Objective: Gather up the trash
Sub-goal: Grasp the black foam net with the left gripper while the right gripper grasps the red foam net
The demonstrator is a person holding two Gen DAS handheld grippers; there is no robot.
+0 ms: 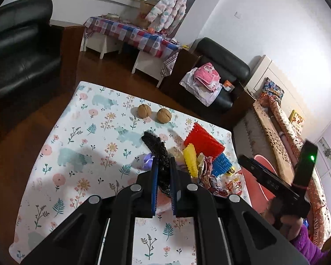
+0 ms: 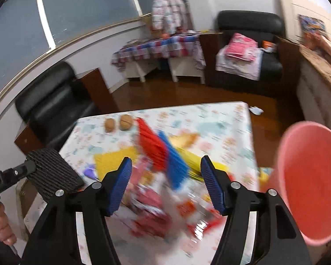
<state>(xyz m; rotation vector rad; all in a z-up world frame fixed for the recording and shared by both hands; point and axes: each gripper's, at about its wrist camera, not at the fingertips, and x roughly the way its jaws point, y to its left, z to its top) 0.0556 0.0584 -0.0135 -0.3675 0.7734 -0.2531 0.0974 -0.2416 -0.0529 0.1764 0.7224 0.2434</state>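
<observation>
My left gripper (image 1: 164, 165) is shut on a black ridged sheet (image 1: 156, 148), which it holds lifted off the floral tablecloth (image 1: 77, 132). The right wrist view shows the same black sheet (image 2: 53, 174) at the left, with a hand below it. My right gripper (image 2: 165, 163) stands open over a blurred heap of crumpled red and pink wrappers (image 2: 154, 203), and nothing is pressed between its blue pads (image 2: 121, 185). Red (image 1: 204, 143), yellow (image 1: 190, 159) and blue (image 1: 220, 165) ridged pieces lie in a pile beside the wrappers (image 1: 209, 176). A pink bin (image 2: 309, 181) stands off the table's right edge.
Two walnuts (image 1: 144, 110) (image 1: 164, 115) lie near the table's far edge. A small purple scrap (image 1: 147, 159) sits left of the pile. Black armchairs (image 1: 22, 50) (image 1: 220, 70), a checked-cloth bench (image 1: 130, 33) and a covered sofa (image 1: 275, 137) ring the table on the wooden floor.
</observation>
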